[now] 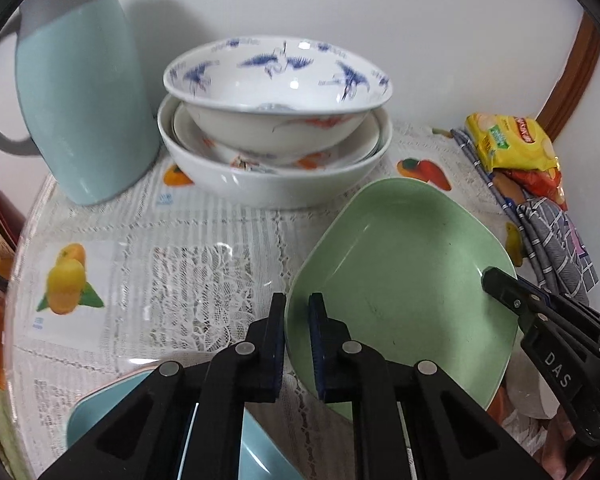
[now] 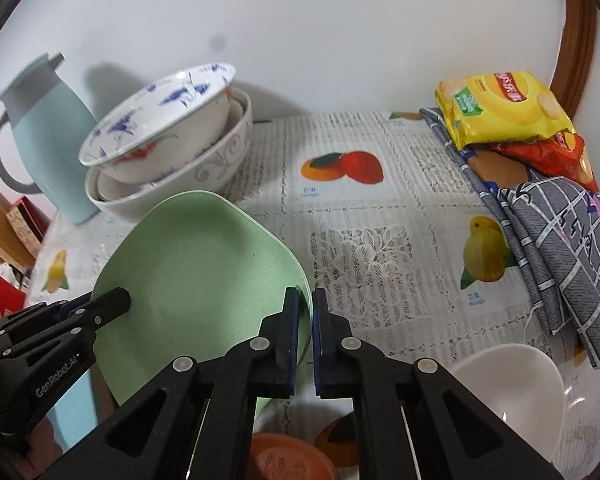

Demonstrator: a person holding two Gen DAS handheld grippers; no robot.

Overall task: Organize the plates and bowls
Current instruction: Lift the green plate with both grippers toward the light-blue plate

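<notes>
Your left gripper (image 1: pixel 297 344) hides near rim of green plate (image 1: pixel 404 280); blue dish (image 1: pixel 100 404) below it mostly covered, cut by bottom edge. Flask (image 1: pixel 80 100) top cut off in left view. Stacked bowls (image 1: pixel 276 120): count of inner ones not readable. Orange lid (image 2: pixel 292 460) cut by bottom edge behind your right gripper (image 2: pixel 306 340). White bowl (image 2: pixel 512 392) partly covered. Snack packet (image 2: pixel 500 108) print too blurred to read.

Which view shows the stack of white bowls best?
The left wrist view: the bowl stack sits centred, facing the camera, showing the nested bowls and the blue pattern. The right wrist view shows the same stack off to the side, tilted by the lens.
</notes>
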